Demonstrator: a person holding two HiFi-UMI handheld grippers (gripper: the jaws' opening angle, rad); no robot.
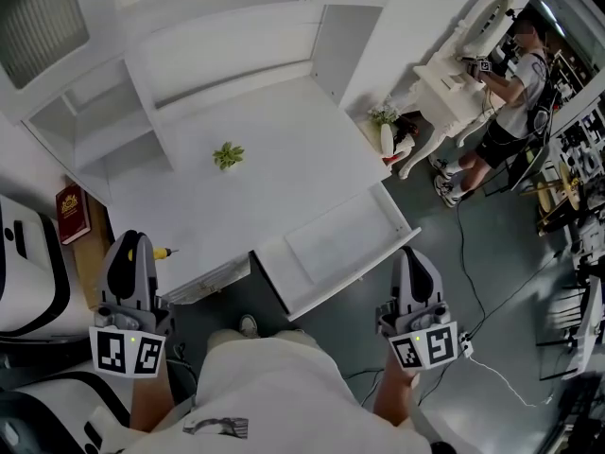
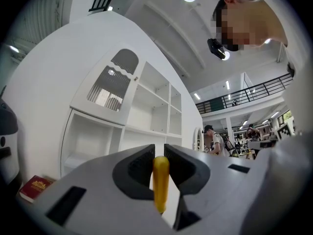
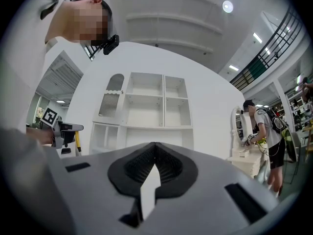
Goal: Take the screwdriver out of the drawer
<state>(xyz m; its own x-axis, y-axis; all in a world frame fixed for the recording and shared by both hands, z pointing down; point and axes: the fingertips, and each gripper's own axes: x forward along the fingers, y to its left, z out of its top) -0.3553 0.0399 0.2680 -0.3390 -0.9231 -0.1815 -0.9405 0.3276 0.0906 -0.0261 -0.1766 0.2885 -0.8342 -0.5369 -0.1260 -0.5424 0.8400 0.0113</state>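
In the left gripper view my left gripper [image 2: 157,150] is shut on the yellow handle of the screwdriver [image 2: 161,182], which stands upright between the two dark pads. From the head view that gripper [image 1: 132,240] is at the desk's left front corner, with the screwdriver [image 1: 166,252] sticking out to its right. The white drawer [image 1: 312,270] is pulled open in front of me and looks empty inside. To the right of the drawer, my right gripper [image 1: 409,253] has its jaws together on nothing [image 3: 155,148]. It also sees the left gripper [image 3: 62,131] with the screwdriver [image 3: 78,144].
A small green plant [image 1: 228,154] sits on the white desk [image 1: 284,130] below a white shelf unit [image 3: 146,109]. A red book [image 1: 72,214] lies at the left. At the right, a person [image 1: 510,93] stands by a white dressing table [image 1: 452,83]. Cables [image 1: 473,282] run across the floor.
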